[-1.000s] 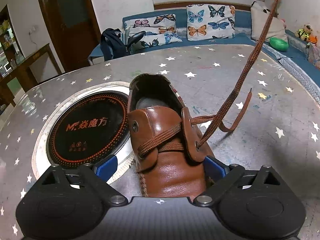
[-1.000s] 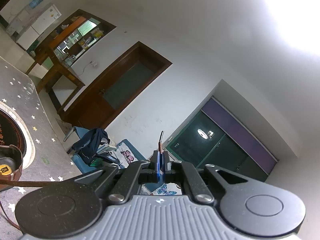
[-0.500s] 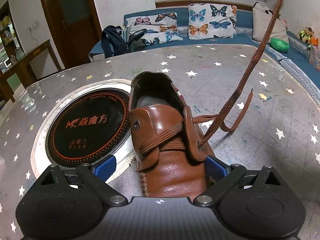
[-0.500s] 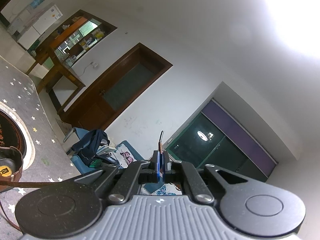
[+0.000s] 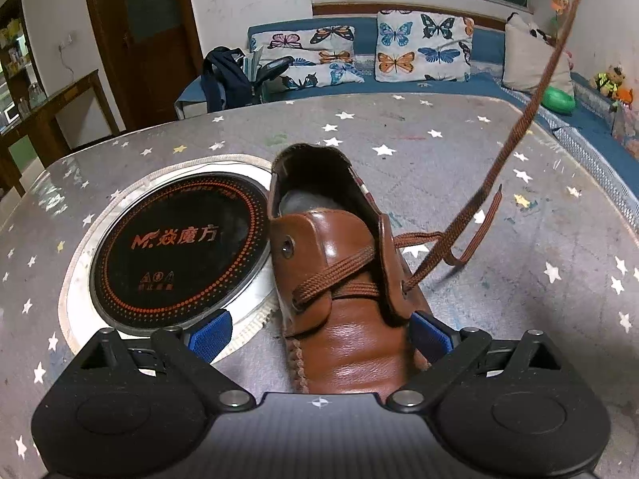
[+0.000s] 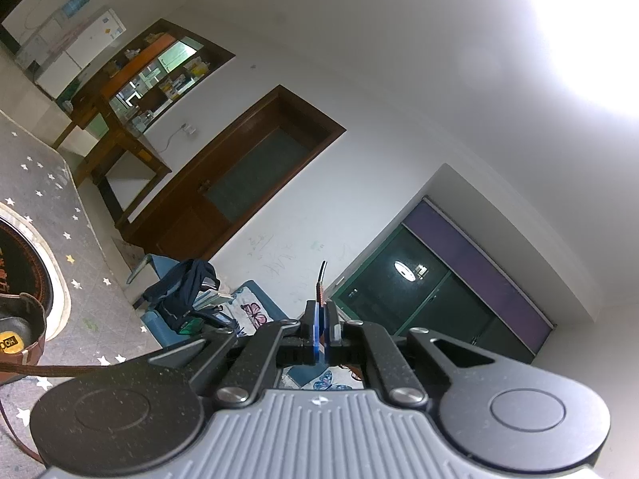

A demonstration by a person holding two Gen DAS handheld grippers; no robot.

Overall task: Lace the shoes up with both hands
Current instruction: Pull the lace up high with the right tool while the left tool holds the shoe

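A brown leather shoe [image 5: 343, 279] stands on the star-patterned table [image 5: 499, 183], toe towards me. My left gripper [image 5: 319, 337] is open, its blue pads on either side of the toe. A brown shoelace [image 5: 515, 139] runs taut from the right eyelet up and out of the top right of the left wrist view. A second lace end [image 5: 477, 235] lies loose on the table to the right. My right gripper [image 6: 321, 319] is raised above the table, shut on the lace tip [image 6: 319, 289], which sticks out past the pads. The shoe's heel [image 6: 18, 337] shows at the left edge.
A round black induction hob [image 5: 175, 239] is set into the table just left of the shoe. Behind the table is a blue sofa [image 5: 399, 88] with butterfly cushions and a dark bag [image 5: 227, 76]. A wooden door and side table stand at the far left.
The left gripper and its view have shifted slightly, and the taut lace leans a little further right. The right gripper has kept its hold on the lace tip.
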